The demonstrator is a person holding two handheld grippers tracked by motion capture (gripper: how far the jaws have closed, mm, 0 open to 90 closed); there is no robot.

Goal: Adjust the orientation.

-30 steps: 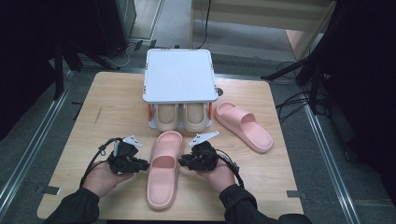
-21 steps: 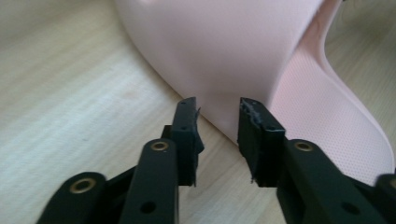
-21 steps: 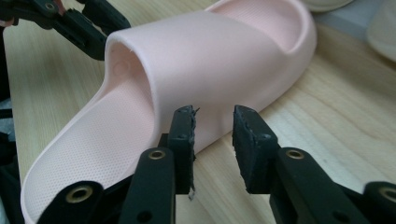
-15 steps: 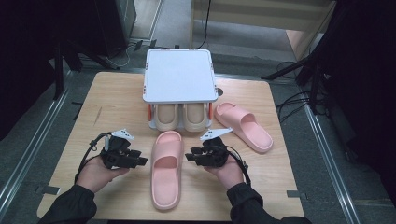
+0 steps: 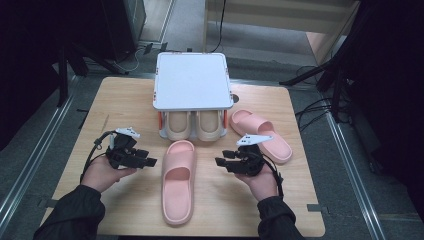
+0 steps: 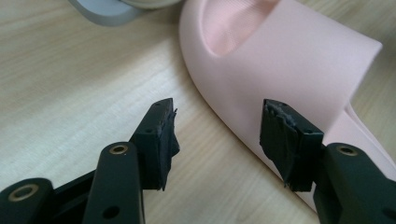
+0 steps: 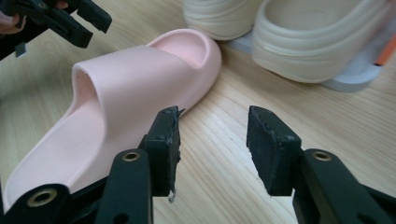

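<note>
Both let go a second back: left gripper [image 5: 150, 162] and right gripper [image 5: 222, 161] now spread and empty, drawn off either side; pink slipper [image 5: 178, 180] lying free at centre bottom, toe just short of the shoe rack [image 5: 192, 82]; placement likely done; second pink slipper [image 5: 262, 134] right of centre, probably next.

Pink slide [image 5: 178, 181], sole down on tabletop, toe toward 12 o'clock near rack, heel toward 6, lying free between tongs
</note>
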